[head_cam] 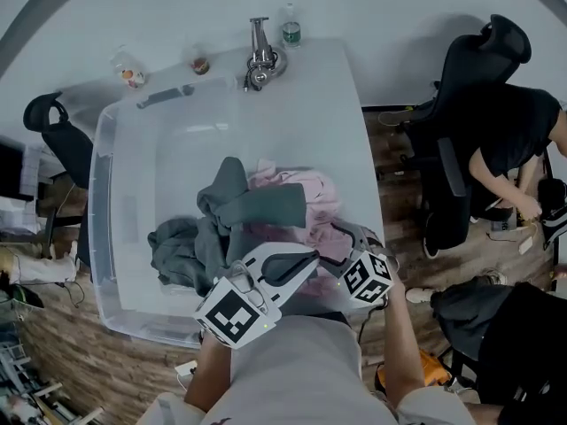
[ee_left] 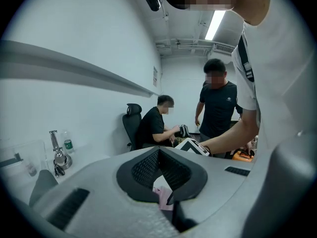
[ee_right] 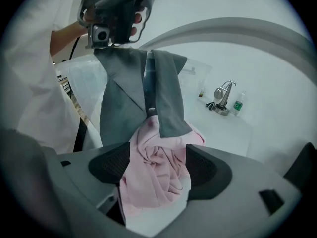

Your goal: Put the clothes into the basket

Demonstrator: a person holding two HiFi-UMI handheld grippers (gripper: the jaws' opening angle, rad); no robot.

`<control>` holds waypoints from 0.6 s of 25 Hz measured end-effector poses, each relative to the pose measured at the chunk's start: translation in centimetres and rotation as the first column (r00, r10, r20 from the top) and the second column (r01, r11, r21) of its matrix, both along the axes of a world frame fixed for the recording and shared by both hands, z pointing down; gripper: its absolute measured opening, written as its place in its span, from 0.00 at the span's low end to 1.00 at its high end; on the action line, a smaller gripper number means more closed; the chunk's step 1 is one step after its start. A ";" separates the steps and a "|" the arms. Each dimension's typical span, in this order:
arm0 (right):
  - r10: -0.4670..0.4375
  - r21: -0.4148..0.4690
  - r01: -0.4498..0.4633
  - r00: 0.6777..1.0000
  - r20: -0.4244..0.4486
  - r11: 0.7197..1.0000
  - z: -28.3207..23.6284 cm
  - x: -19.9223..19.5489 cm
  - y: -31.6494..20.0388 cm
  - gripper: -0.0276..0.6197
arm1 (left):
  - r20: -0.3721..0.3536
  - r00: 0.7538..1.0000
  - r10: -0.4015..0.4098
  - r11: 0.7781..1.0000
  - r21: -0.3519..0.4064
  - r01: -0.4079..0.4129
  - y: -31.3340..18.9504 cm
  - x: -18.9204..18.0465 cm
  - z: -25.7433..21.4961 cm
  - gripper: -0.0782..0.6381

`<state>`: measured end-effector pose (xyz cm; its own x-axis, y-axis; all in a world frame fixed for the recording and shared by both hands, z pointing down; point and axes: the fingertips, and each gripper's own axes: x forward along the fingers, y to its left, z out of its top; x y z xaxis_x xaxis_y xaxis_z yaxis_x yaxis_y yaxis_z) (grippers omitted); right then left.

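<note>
In the one clear bin (head_cam: 97, 193), the right gripper (ee_right: 156, 158) has its fingers spread either side of the one pink garment (head_cam: 301, 186), while the left gripper (ee_left: 159, 155) pinches one grey garment (ee_right: 124, 98) between its fingers.

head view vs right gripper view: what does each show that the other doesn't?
Head view only: the seated person, the black chair at left, the dark heap in the basket. Right gripper view only: the right gripper with jaws apart around the pink garment, and the grey garment hanging from the left gripper. Both: those garments, the bottle, the white table.
</note>
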<state>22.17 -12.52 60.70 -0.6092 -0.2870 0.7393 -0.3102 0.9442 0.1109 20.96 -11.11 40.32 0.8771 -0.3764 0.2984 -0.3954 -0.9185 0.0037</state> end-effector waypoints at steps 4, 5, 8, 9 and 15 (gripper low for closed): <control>-0.054 -0.026 0.053 0.998 -0.041 0.998 2.5 0.2 0.4 0.65 | 0.012 1.000 0.008 1.000 -0.010 -0.008 -0.2 0.5 0.4 0.12; -0.066 -0.032 0.064 0.997 -0.049 0.997 3.0 0.2 0.5 0.68 | 0.011 1.000 0.006 1.000 -0.016 -0.006 -0.4 0.6 0.4 0.12; -0.097 -0.046 0.095 0.994 -0.057 0.994 4.3 0.1 0.8 0.75 | 0.006 1.000 -0.017 0.999 -0.051 0.017 -0.8 0.8 0.4 0.12; -0.105 -0.051 0.102 0.993 -0.053 0.994 4.7 0.0 0.9 0.77 | 0.006 1.000 -0.021 0.998 -0.060 0.022 -0.9 0.9 0.5 0.12; -0.157 -0.045 0.154 0.986 -0.056 0.987 7.6 -0.8 1.1 0.91 | 0.007 0.999 -0.039 0.996 -0.084 0.039 -1.3 1.3 1.0 0.12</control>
